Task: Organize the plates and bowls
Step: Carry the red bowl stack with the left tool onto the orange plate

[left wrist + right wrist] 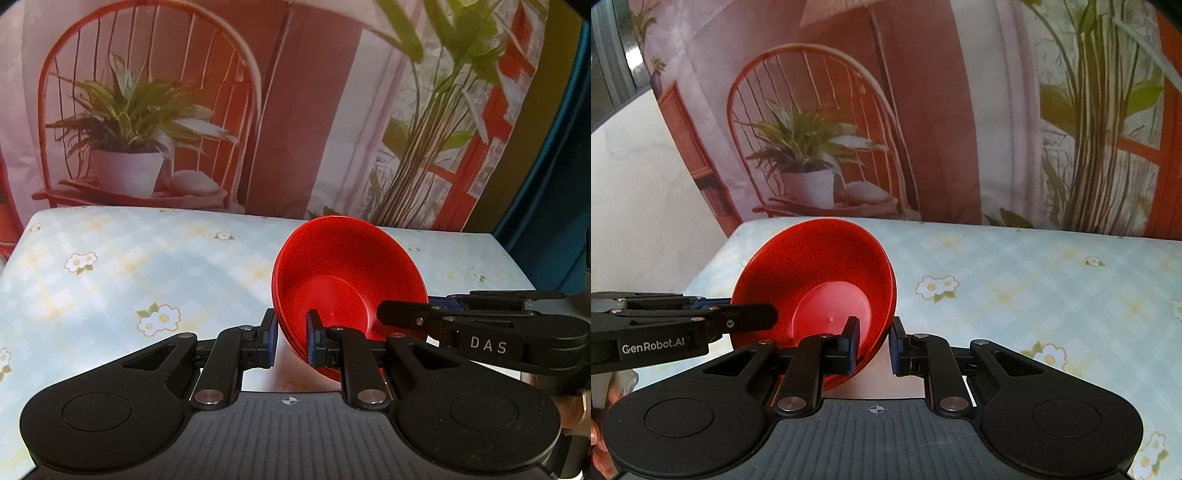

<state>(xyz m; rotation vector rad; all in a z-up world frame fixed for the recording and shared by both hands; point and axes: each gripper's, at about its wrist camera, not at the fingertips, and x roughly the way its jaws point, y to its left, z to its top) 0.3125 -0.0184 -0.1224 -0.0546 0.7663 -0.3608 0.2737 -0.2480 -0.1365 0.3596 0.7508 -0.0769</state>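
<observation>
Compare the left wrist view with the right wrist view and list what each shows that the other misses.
Left wrist only: a blue curtain at the right edge and "DAS" lettering on the right gripper.
Right wrist only: a white wall at left and "GenRobot.AI" on the left gripper.
Both: stacked red bowls gripped at opposite rims, above the floral tablecloth.

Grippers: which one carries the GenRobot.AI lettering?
The left gripper, entering the right wrist view from the left. The right gripper reads DAS instead. Both clamp the rim of the red bowls.
</observation>
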